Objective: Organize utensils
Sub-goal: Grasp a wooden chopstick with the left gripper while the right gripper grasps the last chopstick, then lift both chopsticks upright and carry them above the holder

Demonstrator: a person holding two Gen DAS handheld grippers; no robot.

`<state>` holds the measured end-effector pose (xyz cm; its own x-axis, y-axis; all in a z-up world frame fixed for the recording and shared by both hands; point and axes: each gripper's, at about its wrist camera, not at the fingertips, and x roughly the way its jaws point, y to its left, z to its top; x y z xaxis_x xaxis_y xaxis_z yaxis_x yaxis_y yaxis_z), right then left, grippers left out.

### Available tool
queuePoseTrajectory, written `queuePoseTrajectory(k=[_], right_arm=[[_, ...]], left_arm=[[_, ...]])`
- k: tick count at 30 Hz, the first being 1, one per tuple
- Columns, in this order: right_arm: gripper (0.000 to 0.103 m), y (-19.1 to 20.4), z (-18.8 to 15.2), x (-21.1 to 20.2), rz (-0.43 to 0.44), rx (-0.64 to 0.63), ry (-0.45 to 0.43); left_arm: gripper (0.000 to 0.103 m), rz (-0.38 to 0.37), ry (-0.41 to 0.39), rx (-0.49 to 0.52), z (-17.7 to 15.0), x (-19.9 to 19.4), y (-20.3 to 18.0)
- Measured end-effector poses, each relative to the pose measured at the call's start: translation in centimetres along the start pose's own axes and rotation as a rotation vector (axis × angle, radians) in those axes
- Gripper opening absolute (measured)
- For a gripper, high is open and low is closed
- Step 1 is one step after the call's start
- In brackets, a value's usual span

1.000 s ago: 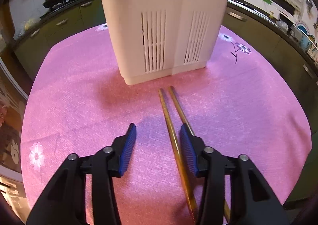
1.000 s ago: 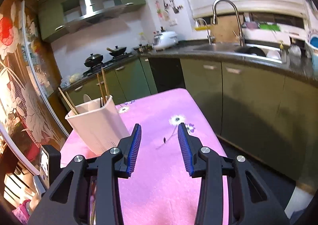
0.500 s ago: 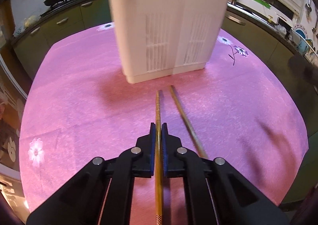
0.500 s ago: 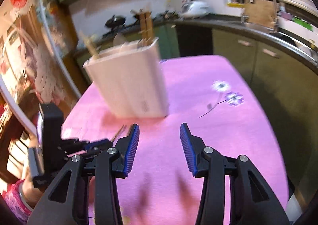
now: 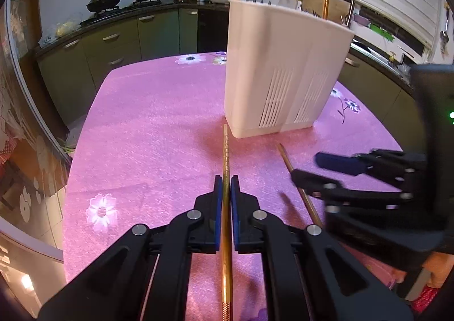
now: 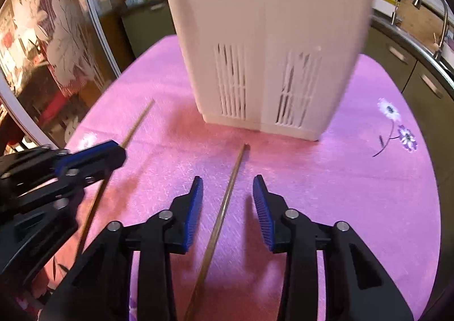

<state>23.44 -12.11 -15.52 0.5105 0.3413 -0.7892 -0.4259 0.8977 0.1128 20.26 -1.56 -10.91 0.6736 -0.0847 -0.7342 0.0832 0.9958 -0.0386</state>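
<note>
A white slotted utensil holder [image 5: 283, 71] stands on the pink tablecloth and holds a few chopsticks; it also shows in the right wrist view [image 6: 266, 48]. My left gripper [image 5: 226, 182] is shut on a golden chopstick [image 5: 226, 151] that points toward the holder, raised off the cloth. It also appears at the left of the right wrist view [image 6: 93, 155], holding that chopstick [image 6: 139, 119]. A second chopstick [image 6: 227, 193] lies on the cloth between the open jaws of my right gripper [image 6: 228, 187]. In the left wrist view the right gripper [image 5: 315, 165] is over that chopstick [image 5: 286, 162].
The pink flowered tablecloth [image 5: 147, 128] covers a table ringed by green kitchen cabinets [image 5: 113, 43] and a sink with a tall tap [image 6: 437, 9]. A glass door with leaf patterns [image 6: 56, 37] stands at the left. The table edge drops off to the right.
My left gripper closed on one chopstick and lifted it away from the other. My right gripper swung down toward the table and now straddles the second chopstick.
</note>
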Motion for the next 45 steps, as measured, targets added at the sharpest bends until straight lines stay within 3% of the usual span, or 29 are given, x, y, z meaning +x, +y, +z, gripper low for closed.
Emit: queuePoseTrajectory(k=[6,11,17,29,36,45], right_arm=[[0.030,0.3,0.1,2.3,-0.042,0.006,0.035],[0.009,0.6,0.2,2.8,-0.058,0.007,0.024],[0.006,-0.4,0.3,1.8,-0.003,0.043,0.002],[0.006,-4.5,0.8,-9.9,0.169,0.153,-0.242],[0.006,-6.6,0.3,-16.1,0.202,0.160,-0.347],[0.006,-6.6,2.7,-22.3,0.166,0.114,-0.483]], left_arm=[[0.006,-0.017,-0.013,0.007,-0.1,-0.4,-0.1],[0.006,-0.025,-0.019,0.009,-0.1,-0.5,-0.3],[0.006,-0.029,-0.028,0.016,-0.1,-0.9,-0.2],[0.006,-0.057,-0.114,0.042,2.1,-4.8,-1.0],[0.006,-0.105,-0.186,0.069,4.2,-8.4,-2.2],[0.006,-0.177,-0.292,0.106,9.0,-13.3,-3.7]])
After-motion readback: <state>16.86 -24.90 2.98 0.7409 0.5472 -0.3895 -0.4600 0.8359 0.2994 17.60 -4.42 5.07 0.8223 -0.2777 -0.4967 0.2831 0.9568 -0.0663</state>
